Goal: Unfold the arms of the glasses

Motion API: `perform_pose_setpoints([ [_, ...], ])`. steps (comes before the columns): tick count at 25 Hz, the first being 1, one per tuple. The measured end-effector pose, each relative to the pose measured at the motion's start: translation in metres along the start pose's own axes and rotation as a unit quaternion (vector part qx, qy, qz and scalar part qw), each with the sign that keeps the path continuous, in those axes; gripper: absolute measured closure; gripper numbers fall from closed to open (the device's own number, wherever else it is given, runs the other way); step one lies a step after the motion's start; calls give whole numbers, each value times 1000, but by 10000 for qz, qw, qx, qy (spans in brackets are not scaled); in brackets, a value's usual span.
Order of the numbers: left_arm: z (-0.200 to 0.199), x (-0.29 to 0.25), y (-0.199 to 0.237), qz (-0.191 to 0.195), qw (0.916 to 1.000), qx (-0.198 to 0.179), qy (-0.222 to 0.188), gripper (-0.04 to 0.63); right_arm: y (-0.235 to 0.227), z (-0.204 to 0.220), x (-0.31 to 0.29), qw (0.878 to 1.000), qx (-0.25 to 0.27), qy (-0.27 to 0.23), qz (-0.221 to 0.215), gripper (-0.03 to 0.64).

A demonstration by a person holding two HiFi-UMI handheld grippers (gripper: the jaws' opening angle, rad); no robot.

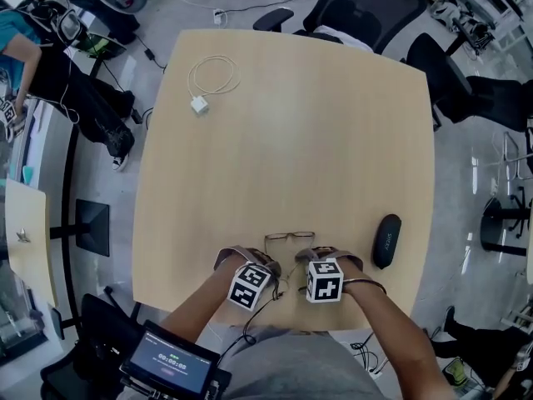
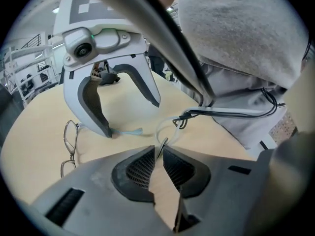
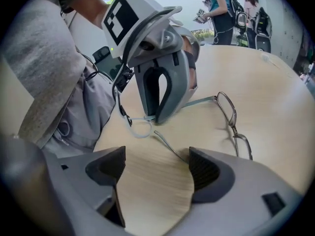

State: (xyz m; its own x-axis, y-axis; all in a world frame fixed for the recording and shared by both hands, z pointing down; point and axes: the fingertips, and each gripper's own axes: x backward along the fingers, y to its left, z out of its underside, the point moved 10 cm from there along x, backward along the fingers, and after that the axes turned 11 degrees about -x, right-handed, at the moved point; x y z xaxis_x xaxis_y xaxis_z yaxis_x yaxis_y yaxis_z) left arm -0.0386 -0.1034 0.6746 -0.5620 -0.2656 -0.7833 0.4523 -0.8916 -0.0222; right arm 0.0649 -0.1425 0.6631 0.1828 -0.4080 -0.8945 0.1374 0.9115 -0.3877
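Note:
The thin metal-framed glasses (image 1: 290, 238) lie on the wooden table (image 1: 283, 140) near its front edge, lenses toward the far side. My left gripper (image 2: 158, 149) is shut on the thin end of one glasses arm (image 2: 161, 144), pinched between its pads. My right gripper (image 3: 156, 161) faces it with its jaws wide open. The other slim arm (image 3: 172, 145) runs along the table up to its right-hand pad; contact is unclear. The glasses' front (image 3: 231, 122) lies just beyond both grippers. In the head view both grippers meet right below the glasses.
A black glasses case (image 1: 386, 240) lies to the right of the glasses. A white charger with coiled cable (image 1: 208, 80) sits at the far left. A clear loop on a black cable (image 3: 140, 128) hangs at the table's front edge beside my grey sleeve.

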Motion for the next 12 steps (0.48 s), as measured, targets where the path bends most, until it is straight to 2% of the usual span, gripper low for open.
perform_pose_setpoints([
  [5,4,0,-1,36,9997,195,-122,563,7,14,1,9995,146,267,-76,216],
  [12,8,1,-11,75,9996,215,-178,561,15,37,8,9993,-293,165,-142,216],
])
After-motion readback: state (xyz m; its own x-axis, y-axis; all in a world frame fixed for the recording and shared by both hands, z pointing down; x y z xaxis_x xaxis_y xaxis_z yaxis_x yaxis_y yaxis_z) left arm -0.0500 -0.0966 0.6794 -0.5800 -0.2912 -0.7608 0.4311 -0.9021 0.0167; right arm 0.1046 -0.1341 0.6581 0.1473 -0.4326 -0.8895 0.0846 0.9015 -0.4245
